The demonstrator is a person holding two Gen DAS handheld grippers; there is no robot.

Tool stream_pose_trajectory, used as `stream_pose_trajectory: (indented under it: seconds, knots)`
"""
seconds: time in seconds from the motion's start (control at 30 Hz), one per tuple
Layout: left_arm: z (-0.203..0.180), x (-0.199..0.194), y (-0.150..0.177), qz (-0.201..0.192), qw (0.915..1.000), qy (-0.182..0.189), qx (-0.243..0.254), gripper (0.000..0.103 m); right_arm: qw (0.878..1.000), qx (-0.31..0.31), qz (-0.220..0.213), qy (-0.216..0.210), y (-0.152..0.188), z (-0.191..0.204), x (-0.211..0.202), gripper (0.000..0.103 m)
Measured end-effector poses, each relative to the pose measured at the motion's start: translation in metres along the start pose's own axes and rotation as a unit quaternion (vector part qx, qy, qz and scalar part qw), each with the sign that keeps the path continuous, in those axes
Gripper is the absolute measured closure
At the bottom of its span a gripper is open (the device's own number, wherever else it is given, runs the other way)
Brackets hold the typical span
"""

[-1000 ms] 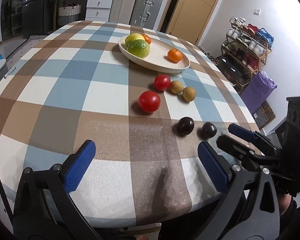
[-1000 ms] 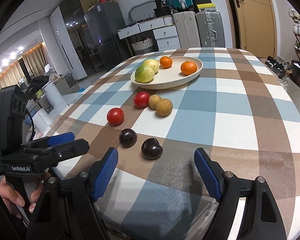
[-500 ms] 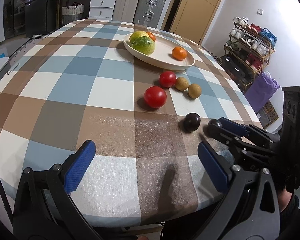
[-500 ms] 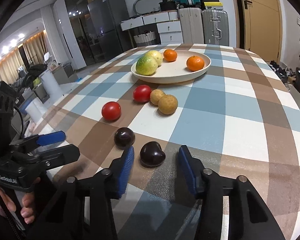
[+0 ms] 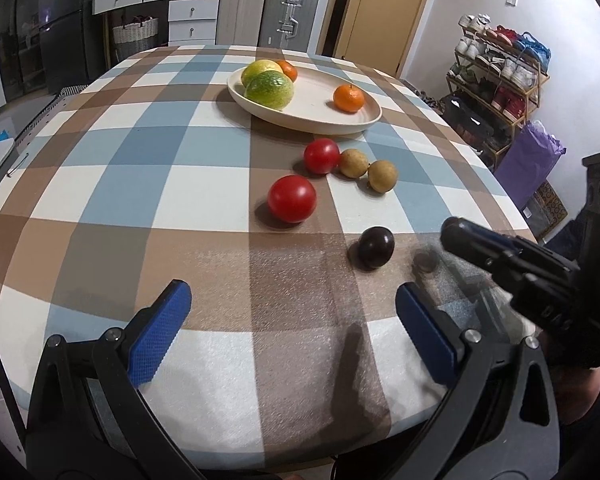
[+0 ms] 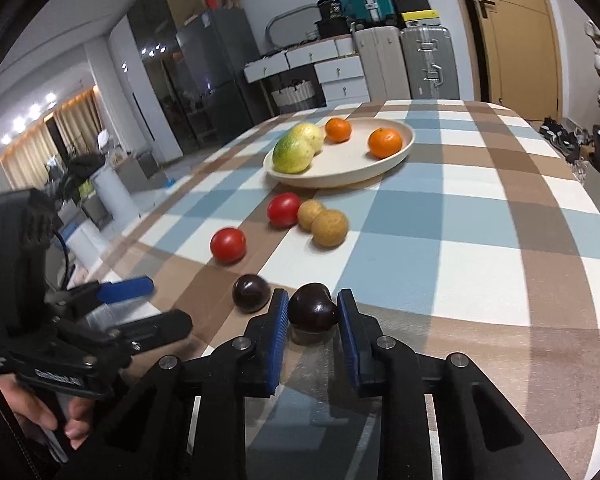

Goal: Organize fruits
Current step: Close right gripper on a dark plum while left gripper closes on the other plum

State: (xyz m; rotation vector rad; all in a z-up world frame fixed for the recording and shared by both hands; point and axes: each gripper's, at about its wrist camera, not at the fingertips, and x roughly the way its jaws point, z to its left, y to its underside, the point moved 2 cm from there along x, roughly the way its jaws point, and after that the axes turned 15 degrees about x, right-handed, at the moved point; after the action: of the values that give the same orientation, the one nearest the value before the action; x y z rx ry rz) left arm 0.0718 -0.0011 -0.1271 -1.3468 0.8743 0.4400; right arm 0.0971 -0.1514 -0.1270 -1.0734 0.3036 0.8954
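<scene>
Gripping is the step in hand: my right gripper (image 6: 313, 322) has its pads clamped on the dark plum (image 6: 313, 308) at the table's near edge, fruit on the cloth. Left gripper (image 5: 292, 328) hovers with fingers wide apart — empty. Next move, as I judge it: lift clear, carry to the plate (image 6: 396, 158) — release gently to avoid rolling.

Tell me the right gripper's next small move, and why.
Probably lift straight up, then carry toward the plate. The right gripper is shut on a dark plum that sits low over the cloth; the other plum lies close beside it, so rising first should avoid knocking it.
</scene>
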Motion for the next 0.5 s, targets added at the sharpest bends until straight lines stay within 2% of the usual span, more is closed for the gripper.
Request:
stream_pose_trajectory:
  seconds: [0.27,0.5]
  knots:
    - [-0.012,0.014,-0.011,0.014,0.9998,0.006,0.008,0.001,1.0,0.011,-0.011,-0.017,-0.006,-0.009,-0.013,0.078]
    - [-0.02,0.027,-0.024,0.023,0.9996,-0.003,0.018,0.001,0.999,0.02,-0.015,-0.03,-0.008,-0.015,-0.019,0.078]
